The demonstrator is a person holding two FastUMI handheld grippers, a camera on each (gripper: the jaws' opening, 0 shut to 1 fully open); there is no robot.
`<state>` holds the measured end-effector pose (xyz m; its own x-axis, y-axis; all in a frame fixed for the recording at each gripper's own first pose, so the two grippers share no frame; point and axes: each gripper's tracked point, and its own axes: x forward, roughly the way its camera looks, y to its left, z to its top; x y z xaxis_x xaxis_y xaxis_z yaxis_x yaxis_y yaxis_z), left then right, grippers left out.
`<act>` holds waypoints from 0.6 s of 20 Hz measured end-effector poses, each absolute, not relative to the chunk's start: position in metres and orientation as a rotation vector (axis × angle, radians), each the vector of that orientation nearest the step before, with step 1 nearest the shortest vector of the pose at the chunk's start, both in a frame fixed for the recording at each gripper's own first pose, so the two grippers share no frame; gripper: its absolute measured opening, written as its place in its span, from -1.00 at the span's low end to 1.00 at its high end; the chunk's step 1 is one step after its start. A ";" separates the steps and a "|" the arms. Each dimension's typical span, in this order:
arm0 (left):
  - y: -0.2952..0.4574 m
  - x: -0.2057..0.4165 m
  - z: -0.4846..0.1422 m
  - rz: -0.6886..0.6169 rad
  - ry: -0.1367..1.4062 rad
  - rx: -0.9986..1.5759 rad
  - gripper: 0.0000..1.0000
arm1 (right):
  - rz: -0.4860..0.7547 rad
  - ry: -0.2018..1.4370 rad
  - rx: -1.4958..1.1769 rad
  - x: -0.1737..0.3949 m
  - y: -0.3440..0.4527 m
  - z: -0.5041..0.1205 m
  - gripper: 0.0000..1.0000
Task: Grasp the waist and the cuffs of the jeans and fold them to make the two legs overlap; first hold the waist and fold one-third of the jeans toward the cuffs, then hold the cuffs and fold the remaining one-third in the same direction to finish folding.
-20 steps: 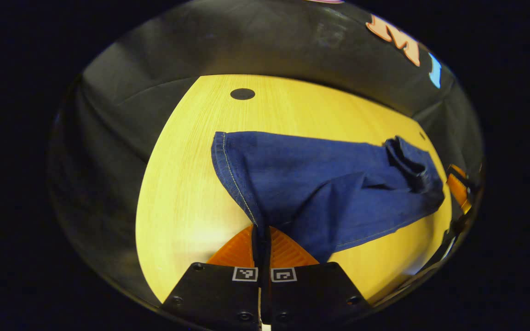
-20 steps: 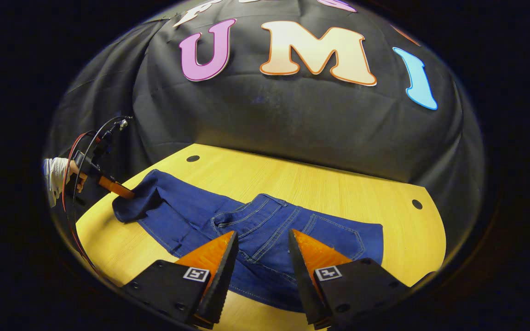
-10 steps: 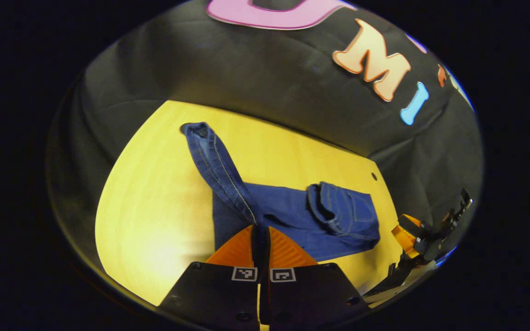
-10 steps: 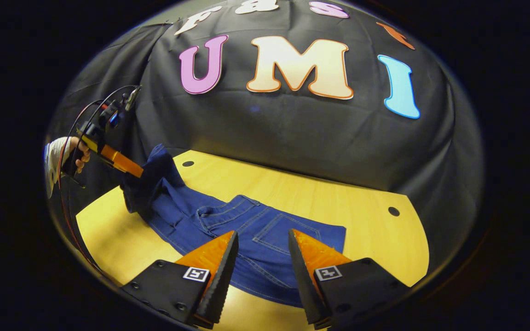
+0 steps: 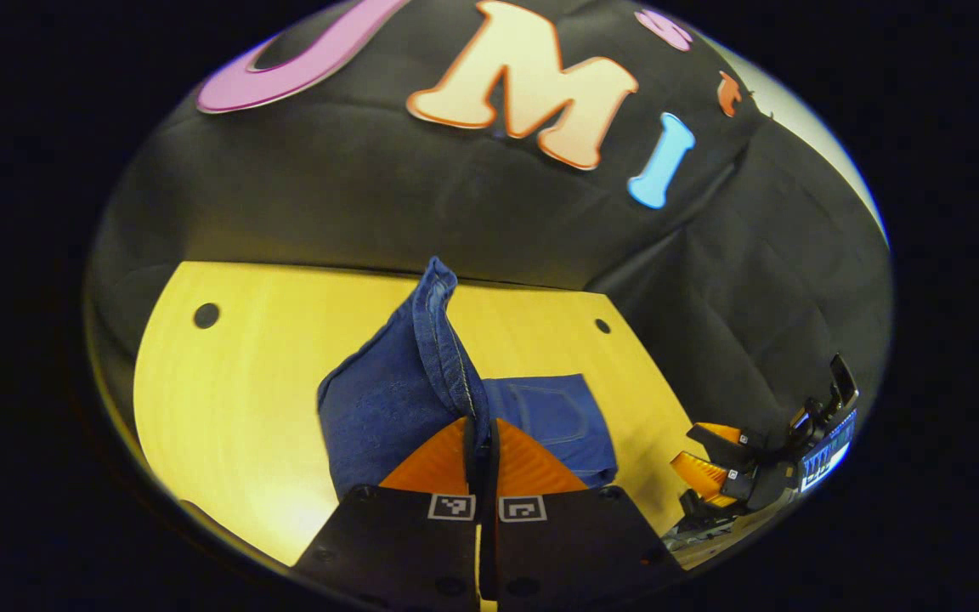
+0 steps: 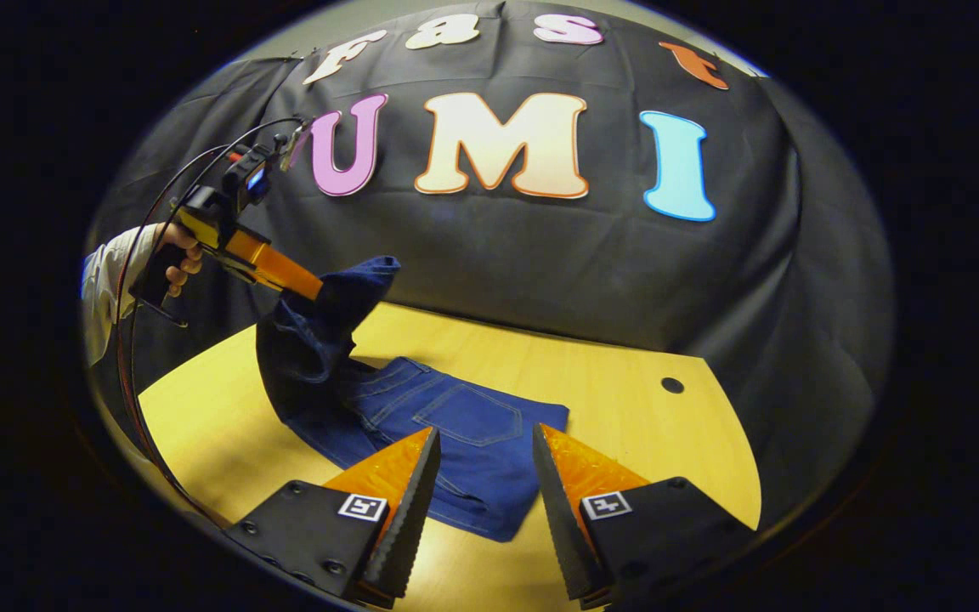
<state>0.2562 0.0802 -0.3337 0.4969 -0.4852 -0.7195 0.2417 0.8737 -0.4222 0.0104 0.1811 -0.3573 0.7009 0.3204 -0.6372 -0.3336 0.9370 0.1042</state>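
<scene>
A: Change since half a second ago: left gripper (image 6: 307,289) has risen and carried the cuffs (image 6: 366,276) further up and over toward the folded waist; the lifted leg cloth now stands steeper.

B: Item, jeans (image 6: 447,433): where?

A: On the wooden table (image 6: 625,391). Waist section lies flat, back pocket up, near the middle. Leg section hangs from the left gripper, clear of the table at the cuff end.

B: Left gripper (image 5: 481,433), state?

A: Fingers closed tight on the denim hem, cloth pinched between them. A hand (image 6: 175,263) holds its handle.

B: Right gripper (image 6: 479,476)?

A: Fingers spread wide, gripping nothing, hovering above the near edge of the folded waist. In the left gripper view it sits at the table's right edge (image 5: 715,455)
</scene>
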 end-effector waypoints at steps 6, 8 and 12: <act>-0.035 0.253 -0.370 -0.549 1.011 -0.240 -1.00 | 0.261 0.705 -0.007 -0.005 0.111 -0.354 0.45; -0.063 0.250 -0.390 -0.545 1.034 -0.205 -1.00 | 0.240 0.709 0.003 -0.014 0.092 -0.354 0.36; -0.091 0.238 -0.437 -0.466 1.076 -0.131 -1.00 | 0.254 0.704 -0.003 -0.022 0.068 -0.351 0.45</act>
